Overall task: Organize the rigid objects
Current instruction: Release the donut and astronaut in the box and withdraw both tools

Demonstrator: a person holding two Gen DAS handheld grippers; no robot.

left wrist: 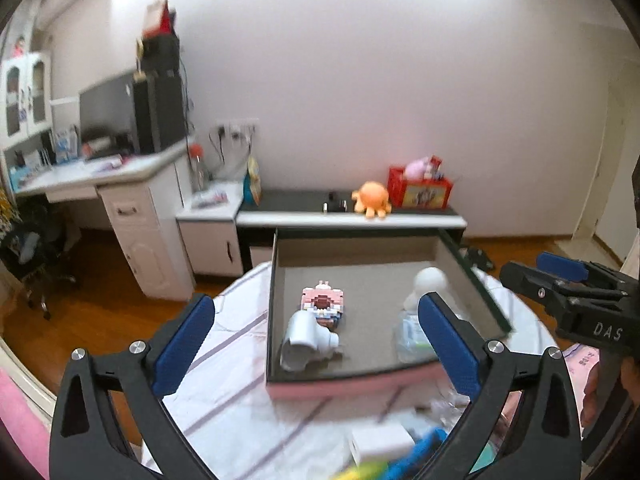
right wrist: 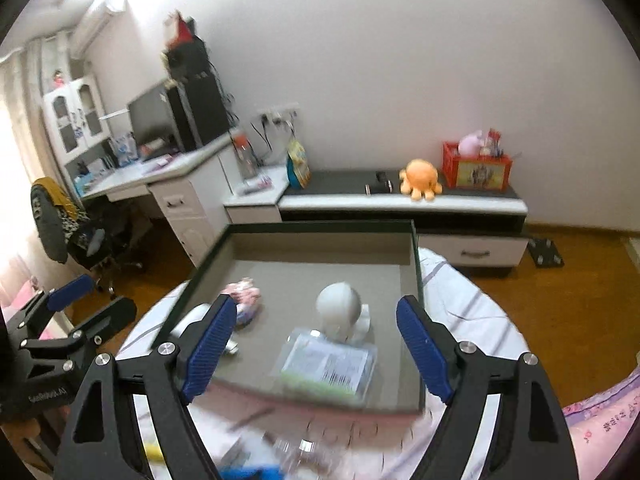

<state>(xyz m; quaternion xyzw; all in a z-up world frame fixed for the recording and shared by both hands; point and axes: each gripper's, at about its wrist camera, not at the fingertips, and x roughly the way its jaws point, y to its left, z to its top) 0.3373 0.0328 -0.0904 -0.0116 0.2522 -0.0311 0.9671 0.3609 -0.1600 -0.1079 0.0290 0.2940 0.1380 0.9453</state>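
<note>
The left hand-held gripper [left wrist: 316,344] is spread wide, its blue pads holding nothing and touching nothing, hovering above the near edge of the shallow box [left wrist: 280,280] that sits on a striped cloth [left wrist: 224,392]. The right hand-held gripper [right wrist: 316,344] is likewise wide open and empty over the same box. Inside the box, a pink block toy [left wrist: 323,305] lies toward 10 o'clock, with a white bottle [left wrist: 306,338] just beside it at 8 o'clock. A white round-headed figure [right wrist: 340,310] stands near the centre in the right wrist view, a clear packet [right wrist: 328,364] touching it at 6 o'clock. Blurred items, perhaps a small white box [left wrist: 380,442], lie on the cloth in front.
</note>
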